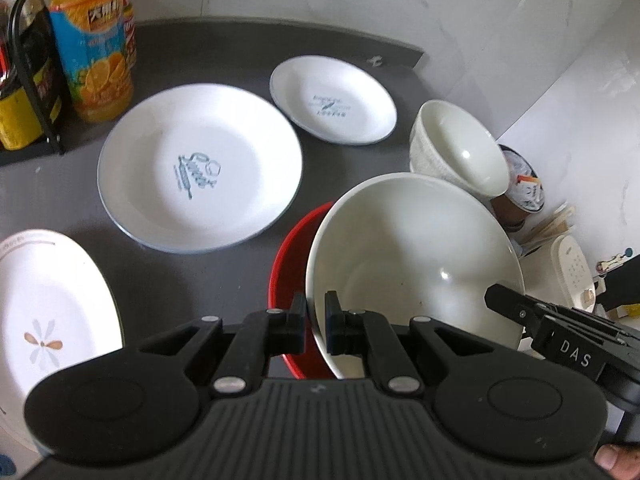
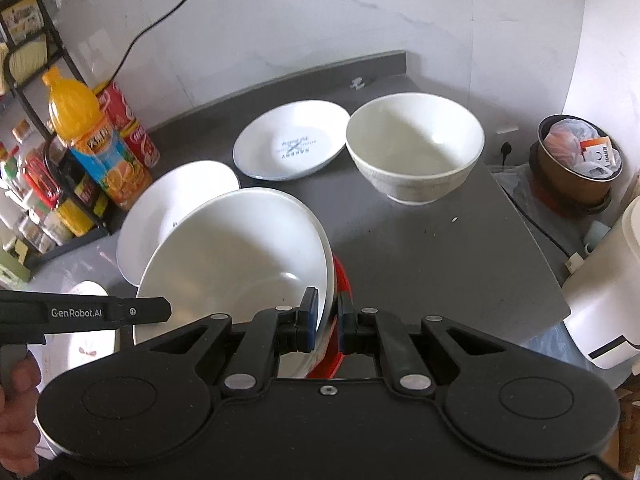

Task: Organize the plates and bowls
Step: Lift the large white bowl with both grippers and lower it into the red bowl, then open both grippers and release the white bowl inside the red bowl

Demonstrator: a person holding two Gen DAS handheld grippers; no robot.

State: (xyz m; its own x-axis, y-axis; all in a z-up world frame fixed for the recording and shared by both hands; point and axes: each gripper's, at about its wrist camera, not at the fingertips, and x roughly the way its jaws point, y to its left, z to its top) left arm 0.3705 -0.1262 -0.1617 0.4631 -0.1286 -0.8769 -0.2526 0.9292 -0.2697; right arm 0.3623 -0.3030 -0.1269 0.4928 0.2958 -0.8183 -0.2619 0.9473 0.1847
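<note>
Both claws grip one large white bowl by its rim: the left claw pinches the near-left edge, the right claw the near-right edge. The large white bowl hangs tilted just above a red bowl, which sits right under the claws. I judge it about to be nested there, so stacking has barely begun. Ahead of the right claw a smaller white bowl stands alone. Ahead and left of the left claw lie a big printed plate and a smaller printed plate; a flower plate lies near left. All are apart on the worktop, still unstacked.
</note>
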